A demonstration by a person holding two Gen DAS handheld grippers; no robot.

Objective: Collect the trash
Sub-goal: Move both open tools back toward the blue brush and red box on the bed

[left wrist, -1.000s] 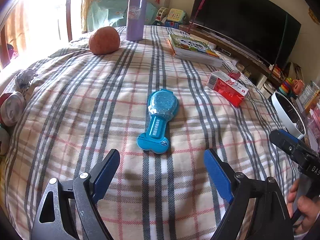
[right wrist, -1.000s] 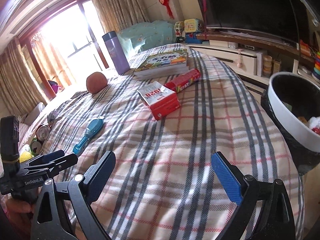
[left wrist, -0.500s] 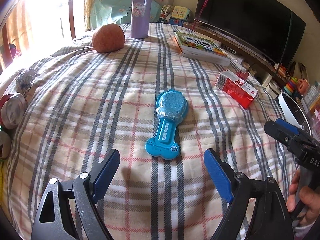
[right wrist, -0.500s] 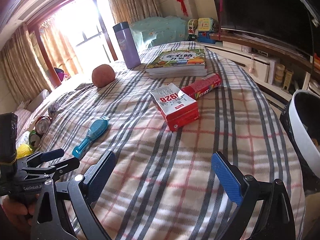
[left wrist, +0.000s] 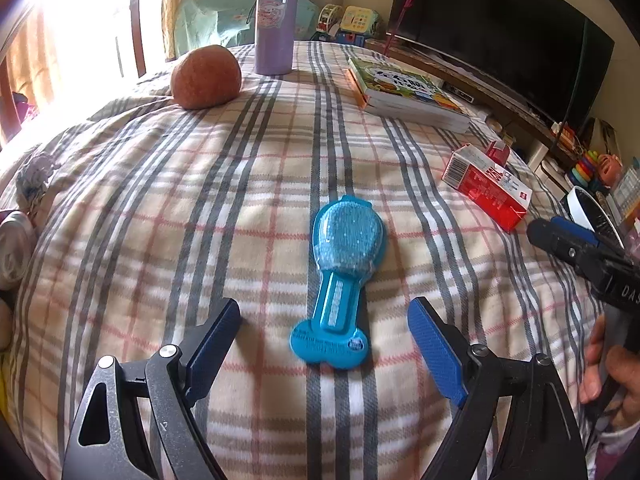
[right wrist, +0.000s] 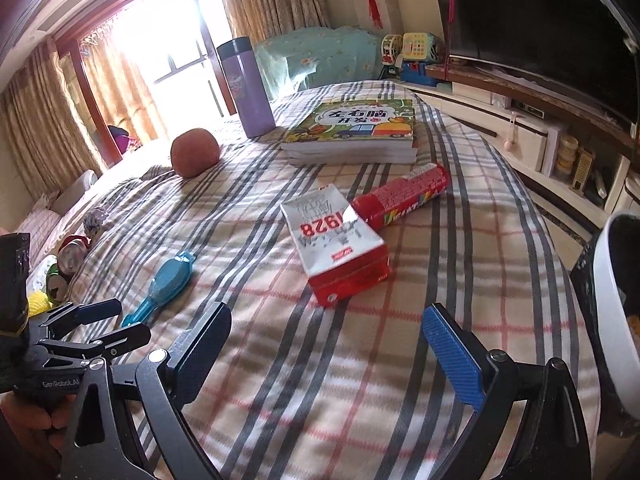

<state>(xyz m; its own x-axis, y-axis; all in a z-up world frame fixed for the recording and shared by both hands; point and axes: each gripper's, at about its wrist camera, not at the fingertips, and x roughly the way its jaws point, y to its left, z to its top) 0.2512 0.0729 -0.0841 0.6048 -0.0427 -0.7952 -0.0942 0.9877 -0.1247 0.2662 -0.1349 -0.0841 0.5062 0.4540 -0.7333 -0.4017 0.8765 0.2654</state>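
Along the left edge of the bed point(left wrist: 160, 184), crushed cans point(right wrist: 72, 246) lie bunched where the plaid blanket slopes down, likely rolled there on their own. Moving right, your left tongs point(left wrist: 322, 332) stand wide and empty, one blue pad on each side of the blue blister pack point(left wrist: 340, 272), which lies flat with its broad card end toward you; that line-up looks meant for pinching it across the narrow neck, though the pads are not touching it yet. Behind it, the brown ball point(left wrist: 206, 76) and the purple flask point(left wrist: 276, 20) stand upright near the far edge, and these look like belongings, not rubbish. Further right, the books point(right wrist: 352, 132) sit stacked, and the red carton point(right wrist: 340, 256) leans against the red tube point(right wrist: 404, 192), both touching. Your right tongs point(right wrist: 326, 344) are also wide and hold nothing, aimed just short of that carton. At the far right, the white-rimmed bin point(right wrist: 612, 320) waits beside the bed, close enough for short drops.
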